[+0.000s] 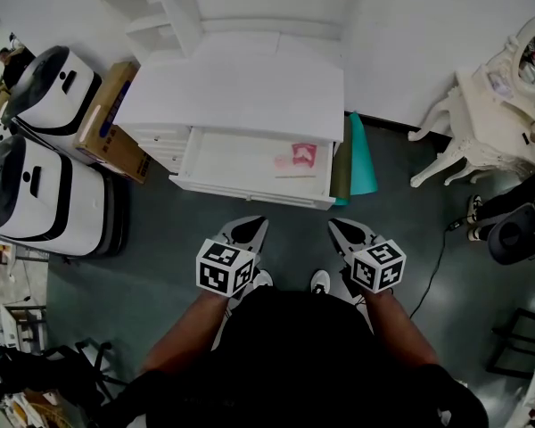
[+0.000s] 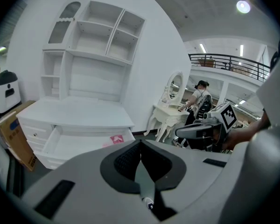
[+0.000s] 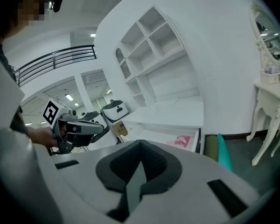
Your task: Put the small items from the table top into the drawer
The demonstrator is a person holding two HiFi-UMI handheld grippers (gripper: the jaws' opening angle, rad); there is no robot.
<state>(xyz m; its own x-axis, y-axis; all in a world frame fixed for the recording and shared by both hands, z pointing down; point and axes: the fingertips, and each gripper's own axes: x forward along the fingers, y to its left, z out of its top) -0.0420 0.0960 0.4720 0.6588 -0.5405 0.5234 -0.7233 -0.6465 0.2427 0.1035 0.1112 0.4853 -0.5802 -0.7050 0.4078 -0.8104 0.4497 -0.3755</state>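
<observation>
Drawer (image 1: pixel 236 166) stands open, well ahead of the left gripper (image 1: pixel 248 228) and right gripper (image 1: pixel 345 230), with a pink packet (image 1: pixel 303 156) inside. Both grippers' jaws are pressed together, holding nothing. Stepping closer might bump the drawer's sticking-out front.

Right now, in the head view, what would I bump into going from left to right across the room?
Two white-and-black rounded machines → brown cardboard box → open white drawer → teal flat panel → white ornate dressing table.
</observation>
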